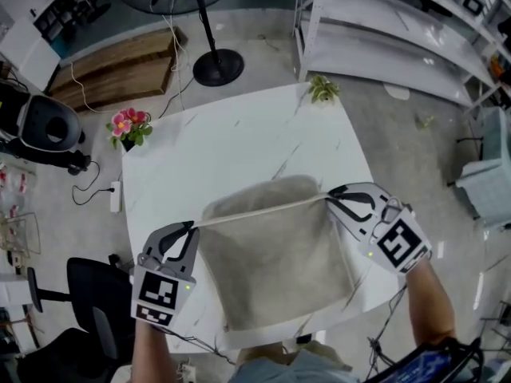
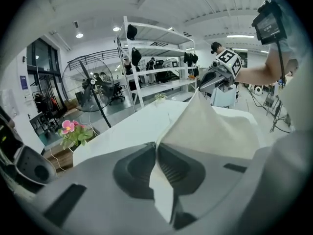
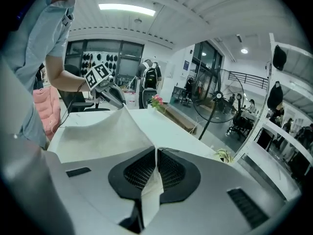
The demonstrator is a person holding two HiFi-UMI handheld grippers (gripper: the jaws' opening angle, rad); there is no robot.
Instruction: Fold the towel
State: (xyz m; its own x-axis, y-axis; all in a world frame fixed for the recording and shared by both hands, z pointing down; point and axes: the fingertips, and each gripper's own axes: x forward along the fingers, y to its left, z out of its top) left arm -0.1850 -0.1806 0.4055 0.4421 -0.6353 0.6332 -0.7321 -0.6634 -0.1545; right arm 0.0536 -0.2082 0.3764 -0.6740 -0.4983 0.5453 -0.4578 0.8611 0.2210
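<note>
A beige towel (image 1: 275, 258) lies on the white marbled table (image 1: 231, 138), with one edge lifted and stretched taut between my two grippers. My left gripper (image 1: 192, 226) is shut on the towel's left corner (image 2: 157, 146). At the right, my right gripper (image 1: 329, 195) is shut on the other corner (image 3: 155, 153). From each gripper view the cloth slopes away to the opposite gripper (image 2: 220, 70) (image 3: 105, 87). The rest of the towel sags onto the tabletop toward the near edge.
A pink flower pot (image 1: 128, 128) stands off the table's left far corner, and a small green plant (image 1: 322, 89) sits at its far right corner. A fan stand (image 1: 217, 64), white shelving (image 1: 391, 30) and a black chair (image 1: 88, 306) surround the table.
</note>
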